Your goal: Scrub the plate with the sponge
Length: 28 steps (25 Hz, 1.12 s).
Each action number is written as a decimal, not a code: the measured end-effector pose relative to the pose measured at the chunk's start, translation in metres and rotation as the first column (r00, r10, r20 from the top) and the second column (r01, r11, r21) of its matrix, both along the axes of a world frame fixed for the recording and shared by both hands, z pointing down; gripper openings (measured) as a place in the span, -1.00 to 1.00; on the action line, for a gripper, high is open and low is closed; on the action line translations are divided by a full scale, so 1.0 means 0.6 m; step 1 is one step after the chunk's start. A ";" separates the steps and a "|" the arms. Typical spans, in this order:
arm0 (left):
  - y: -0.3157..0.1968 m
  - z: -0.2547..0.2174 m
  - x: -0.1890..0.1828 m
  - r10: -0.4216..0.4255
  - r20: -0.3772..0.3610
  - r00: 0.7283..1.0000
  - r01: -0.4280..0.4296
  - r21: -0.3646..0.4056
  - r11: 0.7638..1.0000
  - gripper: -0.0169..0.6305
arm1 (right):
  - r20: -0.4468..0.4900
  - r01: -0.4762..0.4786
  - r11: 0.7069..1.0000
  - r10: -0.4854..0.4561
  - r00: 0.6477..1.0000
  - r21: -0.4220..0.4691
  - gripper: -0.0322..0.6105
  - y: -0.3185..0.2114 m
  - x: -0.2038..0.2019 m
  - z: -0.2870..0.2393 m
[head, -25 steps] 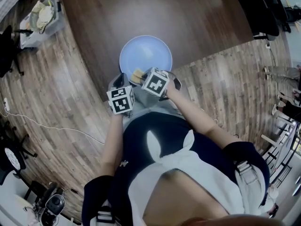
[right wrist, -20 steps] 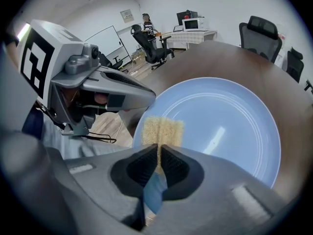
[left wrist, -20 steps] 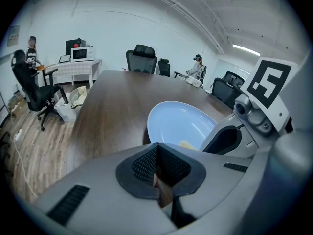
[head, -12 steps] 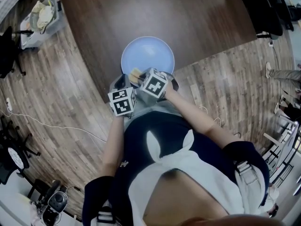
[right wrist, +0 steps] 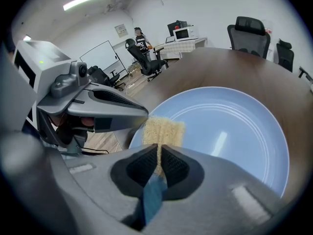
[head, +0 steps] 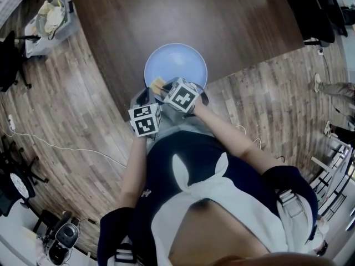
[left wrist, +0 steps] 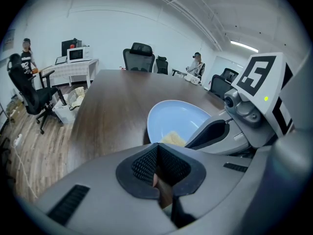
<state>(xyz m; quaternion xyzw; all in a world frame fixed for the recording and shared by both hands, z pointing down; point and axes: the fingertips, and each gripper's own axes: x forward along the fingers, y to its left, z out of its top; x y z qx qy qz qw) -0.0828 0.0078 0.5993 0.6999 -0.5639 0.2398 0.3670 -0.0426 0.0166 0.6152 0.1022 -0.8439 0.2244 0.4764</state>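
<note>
Closest to the person, the left gripper (left wrist: 157,156) had its two black ribbed jaws pressed together, leaving only a thin slit with nothing gripped in it. It hung just off the near edge of the dark brown wooden table (head: 222,15), beside and slightly behind the right gripper (right wrist: 160,161).

The right gripper's jaws were clamped on the rectangular yellow sponge with a blue backing (right wrist: 164,130). The yellow end stuck out ahead of the pads and the blue layer showed behind them. The sponge's free end lay over the near left rim of the round pale blue plate (right wrist: 234,131), but whether it pressed on the surface could not be told. The left gripper's closed tips pointed at that same rim, just beside the sponge.

The plate sat flat on the table, close to the near edge, with its rings and a streak of light visible on the bare centre.

Beyond the table stood black office chairs (left wrist: 141,57), and to the left a white microwave (left wrist: 77,54) sat on a pale desk (left wrist: 73,68). A clear plastic bin (head: 47,18) rested on the wood-plank floor (head: 72,104).
</note>
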 end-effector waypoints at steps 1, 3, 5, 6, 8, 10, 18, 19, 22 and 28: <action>-0.001 0.000 0.000 0.001 0.001 1.000 -0.001 0.000 1.000 -0.94 | 0.006 -0.003 1.000 0.003 1.000 0.002 -0.83 -0.002 -0.002 -0.001; -0.002 -0.001 0.001 0.002 0.002 1.000 -0.002 0.000 1.000 -0.94 | 0.006 -0.008 1.000 0.008 1.000 0.012 -0.83 -0.007 -0.002 -0.002; -0.003 -0.002 0.002 0.005 0.003 1.000 -0.005 -0.004 1.000 -0.94 | 0.005 -0.017 1.000 0.017 1.000 0.024 -0.83 -0.012 -0.001 -0.002; -0.003 -0.002 0.002 0.007 0.000 1.000 -0.007 -0.007 1.000 -0.94 | 0.008 -0.021 0.999 0.021 1.000 0.028 -0.83 -0.014 -0.002 -0.002; -0.004 -0.003 0.002 0.009 -0.006 1.000 -0.009 -0.012 1.000 -0.94 | 0.015 -0.031 0.999 0.030 0.999 0.030 -0.83 -0.019 -0.005 -0.004; -0.007 -0.002 0.003 0.011 -0.008 1.000 -0.011 -0.014 1.000 -0.94 | 0.025 -0.043 0.999 0.042 0.999 0.029 -0.83 -0.026 -0.009 -0.005; -0.012 -0.001 0.001 0.027 -0.001 1.000 -0.027 -0.017 0.999 -0.94 | 0.042 -0.084 0.995 0.082 0.996 0.051 -0.83 -0.055 -0.020 -0.007; -0.013 -0.002 0.002 0.029 0.001 1.000 -0.029 -0.017 0.999 -0.94 | 0.042 -0.087 0.995 0.085 0.995 0.053 -0.83 -0.059 -0.019 -0.007; -0.018 -0.002 0.005 0.036 0.007 0.999 -0.035 -0.019 0.999 -0.94 | 0.042 -0.095 0.994 0.092 0.995 0.059 -0.83 -0.071 -0.018 -0.008; -0.022 -0.003 0.005 0.046 0.022 0.999 -0.045 -0.019 0.999 -0.94 | 0.041 -0.109 0.992 0.106 0.994 0.069 -0.83 -0.090 -0.020 -0.009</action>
